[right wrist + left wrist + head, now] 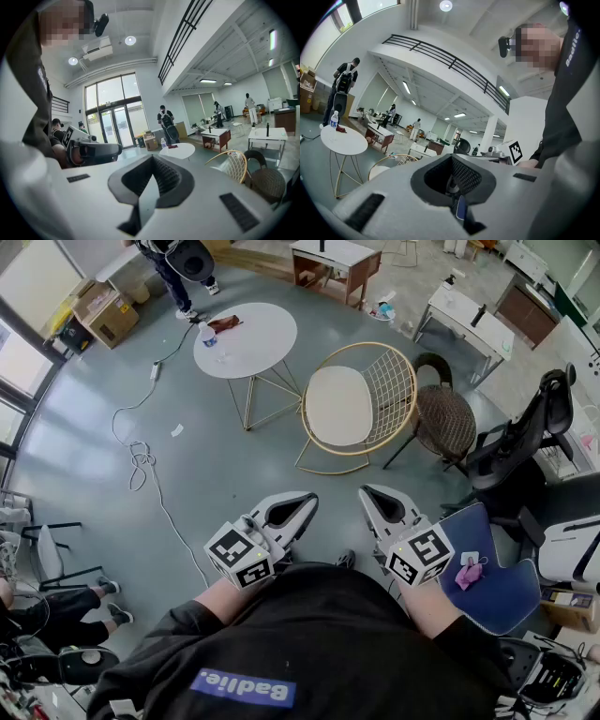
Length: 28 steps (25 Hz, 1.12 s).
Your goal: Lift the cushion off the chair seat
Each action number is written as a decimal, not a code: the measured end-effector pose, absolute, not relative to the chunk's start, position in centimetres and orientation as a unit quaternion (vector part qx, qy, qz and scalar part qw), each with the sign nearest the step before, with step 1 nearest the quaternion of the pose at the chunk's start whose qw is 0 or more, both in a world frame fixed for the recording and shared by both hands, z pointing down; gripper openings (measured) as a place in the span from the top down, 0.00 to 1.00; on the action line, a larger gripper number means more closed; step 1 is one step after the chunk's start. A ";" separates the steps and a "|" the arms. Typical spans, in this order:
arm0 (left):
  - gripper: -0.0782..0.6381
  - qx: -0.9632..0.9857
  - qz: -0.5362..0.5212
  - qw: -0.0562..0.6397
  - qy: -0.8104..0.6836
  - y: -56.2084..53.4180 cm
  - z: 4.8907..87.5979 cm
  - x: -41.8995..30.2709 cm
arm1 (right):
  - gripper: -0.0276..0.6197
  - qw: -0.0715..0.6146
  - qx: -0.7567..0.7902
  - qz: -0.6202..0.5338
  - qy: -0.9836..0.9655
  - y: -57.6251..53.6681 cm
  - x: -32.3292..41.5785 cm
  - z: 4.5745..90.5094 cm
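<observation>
A white round cushion (339, 406) lies on the seat of a gold wire chair (390, 381), in the middle of the head view. Both grippers hang close to my body, well short of the chair and apart from it. My left gripper (298, 507) has its jaws together with nothing between them. My right gripper (373, 498) looks the same, shut and empty. From the left gripper (452, 176) the gold chair (393, 160) shows low at the left. Past the right gripper (152, 176) the chair's (244, 161) rim shows at the right.
A round white table (246, 338) with a bottle (208, 334) stands left of the chair. A dark wicker chair (444, 420), a black office chair (525, 442) and a blue chair (492, 568) stand to the right. A cable (141, 460) trails over the floor. A person (183, 268) stands beyond the table.
</observation>
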State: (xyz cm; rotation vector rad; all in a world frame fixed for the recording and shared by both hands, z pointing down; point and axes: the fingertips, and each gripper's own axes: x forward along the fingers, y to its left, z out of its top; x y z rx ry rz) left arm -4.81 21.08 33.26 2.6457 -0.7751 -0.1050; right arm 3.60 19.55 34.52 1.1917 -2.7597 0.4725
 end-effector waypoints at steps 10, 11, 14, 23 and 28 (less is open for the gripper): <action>0.87 0.938 -0.038 0.196 -0.283 21.2 33.4 -4.3 | 0.91 0.051 0.381 0.153 -0.910 19.7 3.9 34.8; 0.87 0.938 -0.038 0.196 -0.285 21.2 33.4 -4.2 | 0.91 0.051 0.380 0.154 -0.910 19.7 3.9 34.8; 0.87 0.936 -0.038 0.196 -0.289 21.3 33.5 -4.3 | 0.91 0.051 0.376 0.154 -0.912 19.7 3.9 34.9; 0.87 0.932 -0.034 0.197 -0.301 20.9 33.8 -3.3 | 0.91 0.050 0.366 0.158 -0.916 19.2 4.7 35.2; 0.87 0.929 -0.026 0.198 -0.311 20.5 34.4 -2.2 | 0.91 0.046 0.351 0.167 -0.920 19.0 5.6 36.0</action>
